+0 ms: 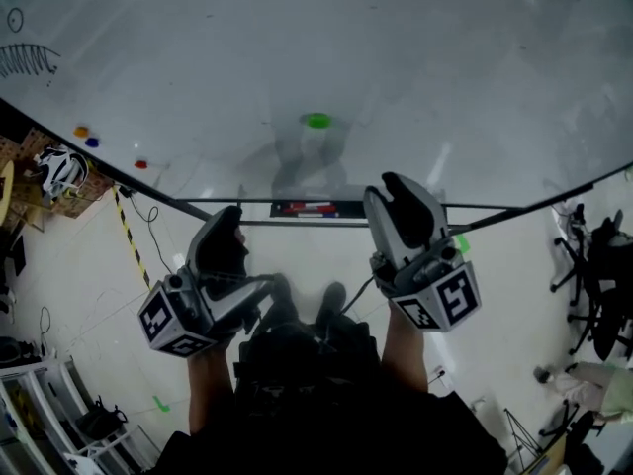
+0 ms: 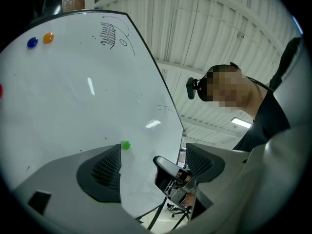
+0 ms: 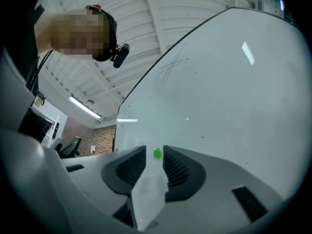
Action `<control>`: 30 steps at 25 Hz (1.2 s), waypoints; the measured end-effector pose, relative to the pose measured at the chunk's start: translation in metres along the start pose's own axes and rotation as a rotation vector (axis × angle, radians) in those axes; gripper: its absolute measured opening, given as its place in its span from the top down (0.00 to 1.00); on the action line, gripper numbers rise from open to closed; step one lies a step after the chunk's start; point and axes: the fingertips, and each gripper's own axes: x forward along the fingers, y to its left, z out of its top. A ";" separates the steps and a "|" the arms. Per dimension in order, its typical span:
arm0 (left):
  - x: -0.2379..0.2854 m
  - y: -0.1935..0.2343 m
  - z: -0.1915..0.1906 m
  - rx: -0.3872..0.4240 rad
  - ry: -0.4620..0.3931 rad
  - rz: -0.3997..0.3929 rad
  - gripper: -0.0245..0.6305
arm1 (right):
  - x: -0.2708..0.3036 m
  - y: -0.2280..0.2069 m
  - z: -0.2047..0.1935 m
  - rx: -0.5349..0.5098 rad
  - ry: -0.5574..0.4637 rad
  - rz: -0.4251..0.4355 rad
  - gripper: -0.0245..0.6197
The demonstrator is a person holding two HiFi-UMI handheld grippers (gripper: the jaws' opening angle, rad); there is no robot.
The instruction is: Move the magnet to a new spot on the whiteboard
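**A:** Where's the magnet?

**B:** The green magnet (image 1: 317, 120) is on the whiteboard (image 1: 445, 67), low centre, just above the pen tray (image 1: 316, 209). It's well apart from both your grippers and nothing touches it.

**A:** Gripper state?

**B:** Right gripper (image 3: 155, 162): jaws apart with a fairly narrow gap, nothing in them. Its view lines the magnet up in that gap, but the magnet is off ahead on the board. Left gripper (image 2: 153, 156): jaws wide and empty, aimed towards the board's edge.

**A:** How will it handle?

**B:** My read is small, light, hard and smooth-domed. Probably not fragile, but slick, so your pads could skid off the rounded top. The pull to the board should be the only real load.

**A:** Where do I grab?

**B:** By its sides. Set the jaws square across the widest part, pads close to the board face. I'd tilt or slide it free rather than yank it straight off. The risks are pads scraping the board, or the magnet popping out and dropping.
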 end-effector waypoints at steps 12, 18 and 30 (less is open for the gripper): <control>-0.044 -0.017 0.014 -0.013 -0.051 -0.048 0.33 | -0.014 0.045 0.006 -0.005 -0.031 0.016 0.77; -0.099 -0.024 0.031 -0.041 -0.078 -0.097 0.33 | -0.021 0.108 0.002 0.005 -0.026 0.003 0.78; -0.198 -0.052 0.029 -0.220 -0.084 -0.214 0.33 | -0.064 0.227 -0.016 -0.002 0.041 -0.082 0.81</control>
